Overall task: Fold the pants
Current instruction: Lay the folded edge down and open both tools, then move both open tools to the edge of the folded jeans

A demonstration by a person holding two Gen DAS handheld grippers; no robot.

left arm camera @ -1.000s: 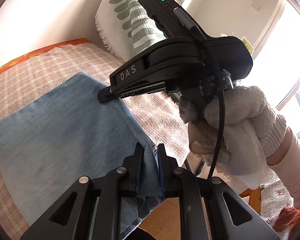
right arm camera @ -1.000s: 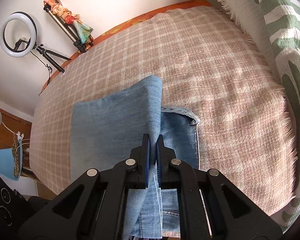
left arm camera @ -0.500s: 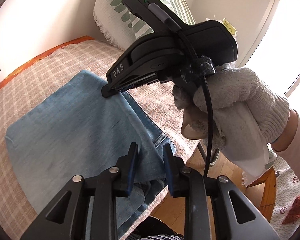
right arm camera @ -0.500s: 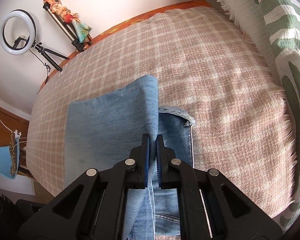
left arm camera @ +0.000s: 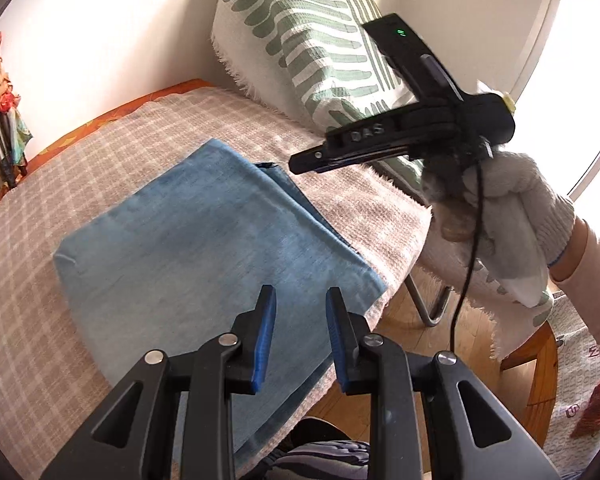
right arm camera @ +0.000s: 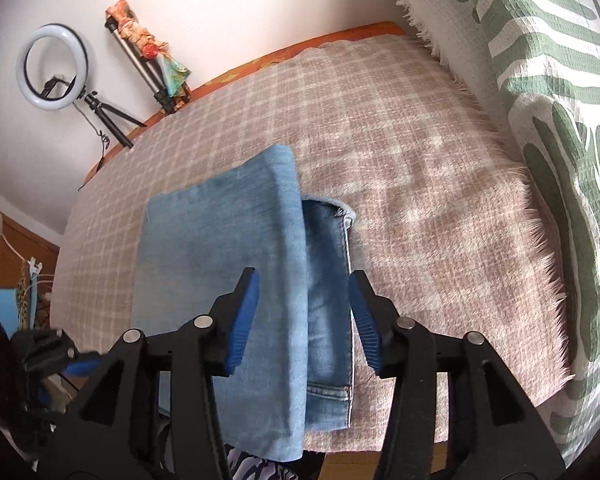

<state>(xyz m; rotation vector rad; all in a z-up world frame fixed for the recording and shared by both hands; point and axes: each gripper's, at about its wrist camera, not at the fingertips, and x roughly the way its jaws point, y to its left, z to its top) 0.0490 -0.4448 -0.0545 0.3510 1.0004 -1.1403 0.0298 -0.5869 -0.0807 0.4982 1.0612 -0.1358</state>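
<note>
Right wrist: plaid bedspread (right arm camera: 400,168), ring light (right arm camera: 52,68), wall.

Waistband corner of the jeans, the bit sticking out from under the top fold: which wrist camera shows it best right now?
The right wrist view. There the waistband corner lies in plain sight beside the top fold, seam and hem visible, ahead of the open right gripper. The left wrist view shows only a thin dark edge of it past the fold.

Black grippers, blue-padded fingers (left arm camera: 265,332), silver screws; white knit glove (left arm camera: 516,216), pale sleeve (left arm camera: 596,280).
</note>
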